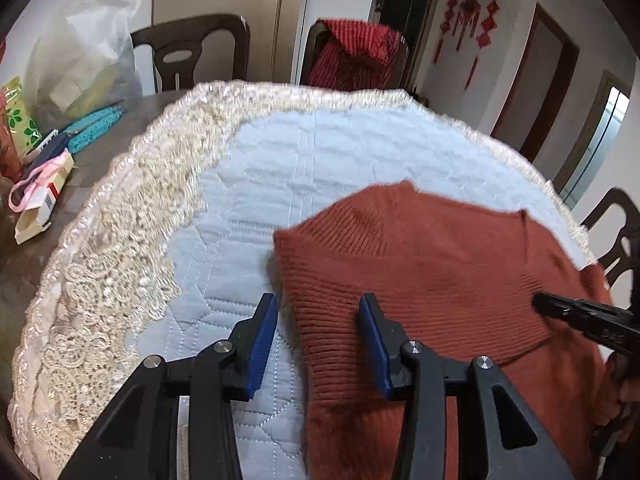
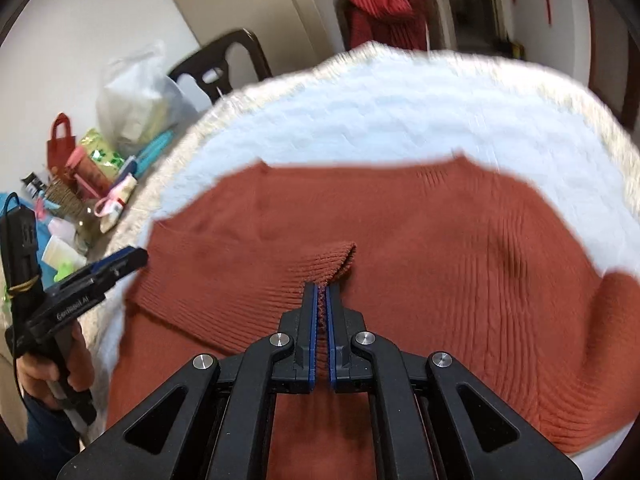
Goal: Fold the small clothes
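One rust-red knit sweater [image 2: 400,220] lies spread on a pale blue quilted cloth [image 1: 312,152] with a cream lace border [image 1: 132,216], which covers the table [image 1: 32,248].

The right wrist view alone shows the grip: the right tool [image 2: 321,292] is clenched on a raised fold of the sweater's ribbed knit, a strip of it pinched between the two blue pads. That view also shows the left tool [image 2: 120,262] from the side at the sweater's left edge, with a hand [image 2: 48,372] around its handle.

The left wrist view alone shows the left tool [image 1: 318,308] from behind: its two blue pads stand apart, grasping nothing, one over the quilted cloth and the other over the sweater's ribbed edge. The tip of the right tool [image 1: 548,304] enters from the right, resting on the knit.

Beyond the cloth, the left wrist view shows three dark chairs; one [image 1: 356,56] has a red striped garment over its back. On the bare table to the left sit a clear plastic bag [image 1: 80,60] and small clutter, and red hanging ornaments [image 1: 468,20] decorate the far wall.
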